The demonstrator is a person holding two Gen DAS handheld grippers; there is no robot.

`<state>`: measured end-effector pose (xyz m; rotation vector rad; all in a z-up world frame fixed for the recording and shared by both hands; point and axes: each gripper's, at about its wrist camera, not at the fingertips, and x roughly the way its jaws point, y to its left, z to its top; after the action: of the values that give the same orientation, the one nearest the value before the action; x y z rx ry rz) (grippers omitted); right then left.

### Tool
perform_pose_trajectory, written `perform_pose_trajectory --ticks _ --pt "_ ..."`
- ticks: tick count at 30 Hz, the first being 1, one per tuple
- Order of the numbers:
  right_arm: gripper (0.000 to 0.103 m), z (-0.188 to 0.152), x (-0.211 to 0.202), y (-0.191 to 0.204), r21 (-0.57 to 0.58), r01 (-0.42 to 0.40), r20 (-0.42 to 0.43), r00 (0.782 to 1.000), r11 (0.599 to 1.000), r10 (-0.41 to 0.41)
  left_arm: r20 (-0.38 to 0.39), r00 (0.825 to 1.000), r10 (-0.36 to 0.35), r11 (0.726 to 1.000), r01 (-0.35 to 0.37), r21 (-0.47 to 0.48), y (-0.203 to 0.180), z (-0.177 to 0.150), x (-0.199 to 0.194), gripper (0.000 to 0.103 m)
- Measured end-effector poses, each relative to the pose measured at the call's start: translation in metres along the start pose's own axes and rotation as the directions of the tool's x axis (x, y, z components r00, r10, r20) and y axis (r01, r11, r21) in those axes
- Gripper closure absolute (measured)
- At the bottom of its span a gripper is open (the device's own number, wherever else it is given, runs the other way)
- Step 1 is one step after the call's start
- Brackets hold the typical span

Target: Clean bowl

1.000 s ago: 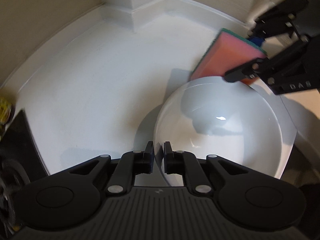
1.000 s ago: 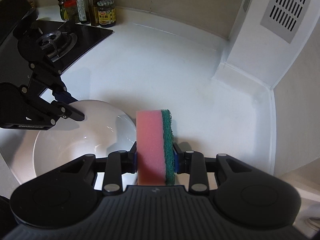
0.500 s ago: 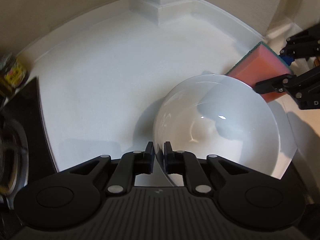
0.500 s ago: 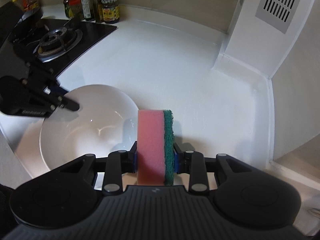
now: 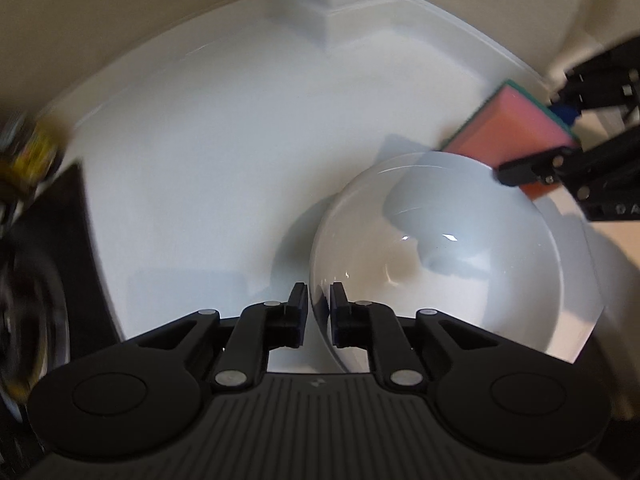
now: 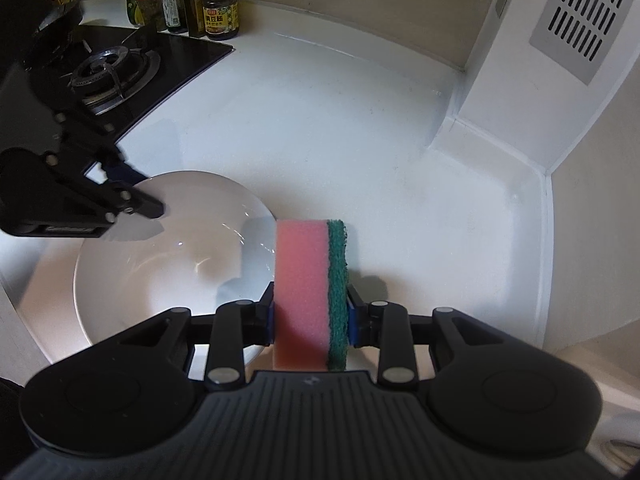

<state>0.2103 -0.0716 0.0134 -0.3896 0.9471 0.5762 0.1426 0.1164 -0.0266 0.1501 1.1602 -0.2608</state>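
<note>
left gripper: nearly closed, pinching bowl rim | right gripper: clamped on pink-green sponge, beside bowl | stove, jars: blurred

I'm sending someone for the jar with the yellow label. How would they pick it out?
Start at the black glass gas hob. Bottles and jars stand behind it against the wall. The dark jar with the yellow label is rightmost, with a checked lid.

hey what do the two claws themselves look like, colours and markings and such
Both are matte black. The left claw and right claw each have linkage arms with silver rivets, round discs and a ribbed body. The right has blue pads; white lettering, too blurred to read, marks their sides.
</note>
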Motion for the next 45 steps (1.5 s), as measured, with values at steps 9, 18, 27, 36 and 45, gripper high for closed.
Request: perform_pose_trajectory --ticks 9,18,27,36,45 --pt "0.075 -0.017 -0.012 0.011 0.003 -0.010 -0.001 1.000 1.000 0.010 0.018 1.000 0.013 0.995 -0.015 0.100 -0.002 0.008 0.013 0.095" --pt "0.076 0.002 -0.007 0.005 -0.070 -0.042 -0.004 0.999 0.997 0.042 -0.001 0.999 -0.037 0.930 0.034 0.366 -0.006 0.025 0.031 0.093" --pt "0.076 -0.001 -0.004 0.006 -0.060 -0.062 0.018 0.998 0.996 0.063 0.009 0.999 0.045 0.997 -0.045 0.070 -0.006 0.009 0.032 0.092" --pt "0.075 -0.016 -0.013 0.011 -0.039 -0.062 0.030 0.998 0.997 0.063 0.020 1.000 0.018 0.987 -0.021 0.157 0.005 0.019 0.045 0.092" --pt "0.075 0.004 -0.004 0.014 -0.075 -0.014 0.035 0.999 0.997 0.017 0.034 0.999 0.024 0.952 -0.033 0.304 0.005 0.039 0.065 0.089"
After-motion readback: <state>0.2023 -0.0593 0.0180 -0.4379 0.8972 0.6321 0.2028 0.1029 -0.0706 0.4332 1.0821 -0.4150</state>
